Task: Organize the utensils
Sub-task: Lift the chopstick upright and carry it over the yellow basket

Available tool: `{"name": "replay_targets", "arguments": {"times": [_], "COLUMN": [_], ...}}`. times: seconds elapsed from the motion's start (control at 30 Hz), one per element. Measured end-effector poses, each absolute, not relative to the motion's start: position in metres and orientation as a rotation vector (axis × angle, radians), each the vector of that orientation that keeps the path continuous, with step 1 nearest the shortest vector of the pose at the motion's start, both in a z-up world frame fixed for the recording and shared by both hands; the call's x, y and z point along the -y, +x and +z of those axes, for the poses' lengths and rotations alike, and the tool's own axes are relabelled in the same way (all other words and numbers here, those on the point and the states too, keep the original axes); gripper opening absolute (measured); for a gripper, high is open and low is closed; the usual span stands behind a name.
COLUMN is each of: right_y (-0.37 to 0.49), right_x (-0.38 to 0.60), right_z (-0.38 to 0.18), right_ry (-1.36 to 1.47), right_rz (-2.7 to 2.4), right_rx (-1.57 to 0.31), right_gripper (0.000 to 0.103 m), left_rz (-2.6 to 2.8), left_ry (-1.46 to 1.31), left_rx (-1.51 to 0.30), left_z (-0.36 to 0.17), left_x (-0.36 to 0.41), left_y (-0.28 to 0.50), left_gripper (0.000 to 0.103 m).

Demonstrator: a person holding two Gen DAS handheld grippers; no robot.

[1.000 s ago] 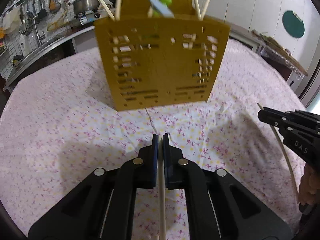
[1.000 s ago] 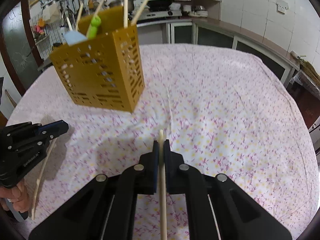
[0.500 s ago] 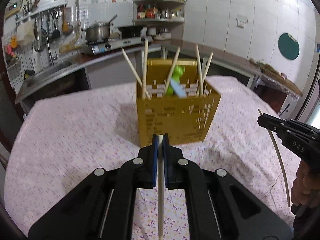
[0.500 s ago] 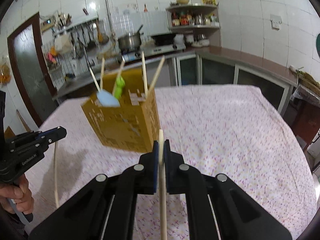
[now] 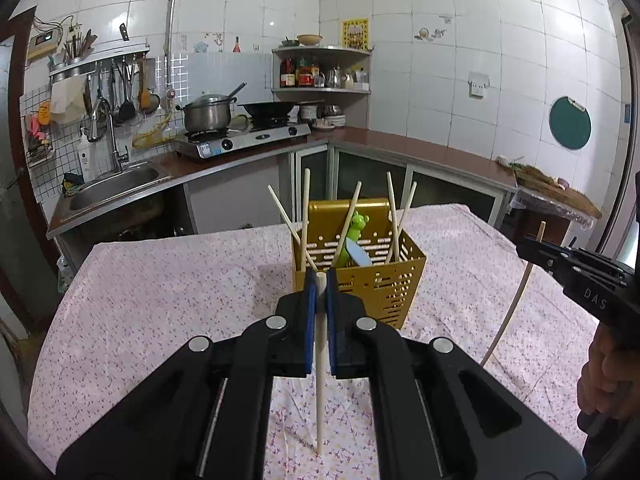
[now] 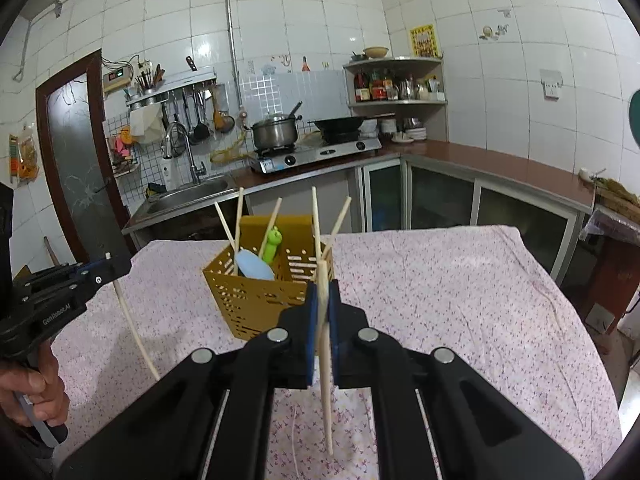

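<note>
Two grippers: left (image 5: 319, 294) fingers pinch chopstick (image 5: 319, 360) | right (image 6: 322, 300) likewise | holder (image 5: 372, 280) mid-table, cloth (image 5: 160, 280) bare around.

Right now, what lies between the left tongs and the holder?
Only bare tablecloth lies between the left tongs and holder, as the right wrist view shows.

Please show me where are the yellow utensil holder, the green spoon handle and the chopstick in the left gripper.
yellow utensil holder (image 5: 372, 284): left wrist view, front perforated wall.
green spoon handle (image 5: 357, 226): left wrist view, frog-shaped top.
chopstick (image 5: 320, 380): left wrist view, shaft below the left gripper (image 5: 320, 284).
</note>
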State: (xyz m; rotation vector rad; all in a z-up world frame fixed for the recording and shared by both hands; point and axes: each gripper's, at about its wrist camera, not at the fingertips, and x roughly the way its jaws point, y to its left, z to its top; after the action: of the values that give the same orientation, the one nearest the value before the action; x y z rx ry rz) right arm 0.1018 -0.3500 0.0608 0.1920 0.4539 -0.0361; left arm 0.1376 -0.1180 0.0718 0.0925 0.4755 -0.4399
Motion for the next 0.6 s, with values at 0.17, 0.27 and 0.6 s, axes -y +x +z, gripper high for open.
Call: {"name": "replay_targets", "arguments": {"times": [0.17,0.27,0.6], "right_y": [0.096,0.093,0.085], "right_x": [0.347,0.345,0.336], "right_z": [0.074,0.083,0.126], "right_ry": [0.183,0.176,0.117], "right_rz": [-0.033,-0.031,-0.033], "right_rx": [-0.422,-0.396,-0.283], "right_gripper": [0.006,0.006,0.006], "left_rz": [-0.443,-0.444,-0.433], "left_ry": [0.087,0.086,0.072], "left_rx": [-0.444,-0.426,-0.310], "left_z": [0.082,0.089,0.135], "left_x": [0.115,0.115,0.114], "left_y": [0.134,0.133,0.128], "left_gripper": [0.003,0.003,0.003]}}
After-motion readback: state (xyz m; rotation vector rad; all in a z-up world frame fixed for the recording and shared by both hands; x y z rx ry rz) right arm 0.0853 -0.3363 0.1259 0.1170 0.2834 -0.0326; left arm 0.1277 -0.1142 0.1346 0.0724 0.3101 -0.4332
